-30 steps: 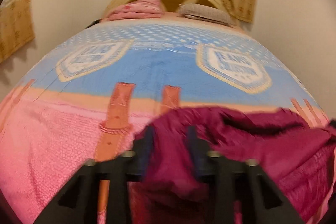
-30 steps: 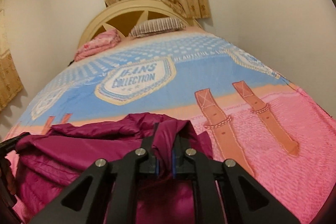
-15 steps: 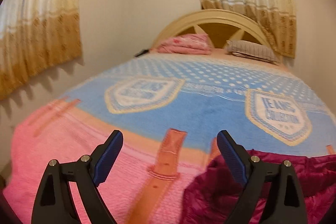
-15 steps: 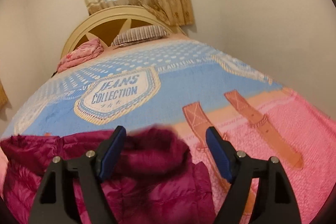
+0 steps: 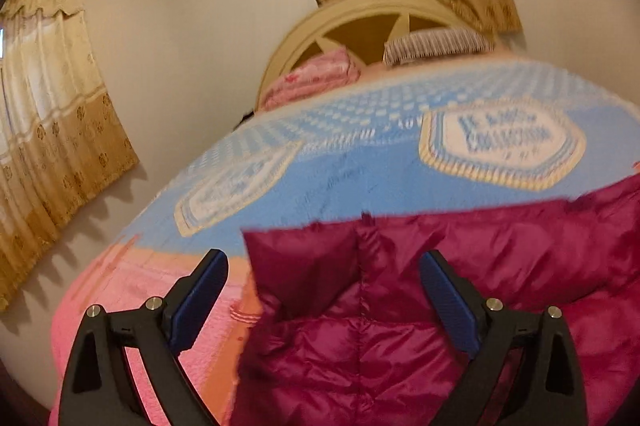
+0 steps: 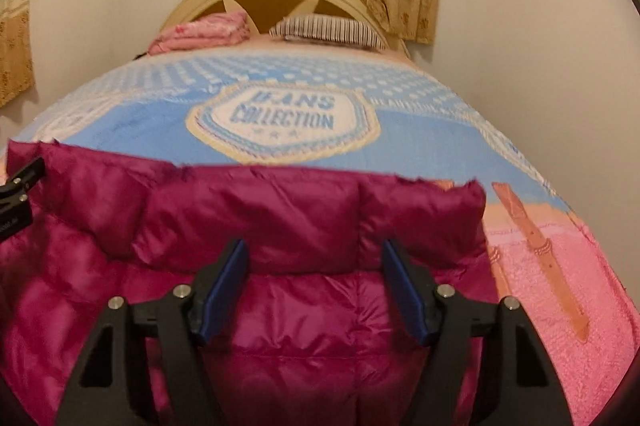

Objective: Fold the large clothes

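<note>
Puffer jacket [image 6: 280, 266] lies spread at the bed's [image 6: 580, 286] foot end, flat for folding. Your left tool [image 5: 320, 290] is widening, your right tool [image 6: 316, 286] narrowing; neither pinches fabric.

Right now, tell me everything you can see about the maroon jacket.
The jacket is a shiny maroon quilted puffer, looking like slick nylon with stitched padded panels. It lies spread on the bed's blanket, its far edge folded over into a thick band. Neither gripper holds it: the left gripper is opening, the right gripper closing, both over it.
</note>
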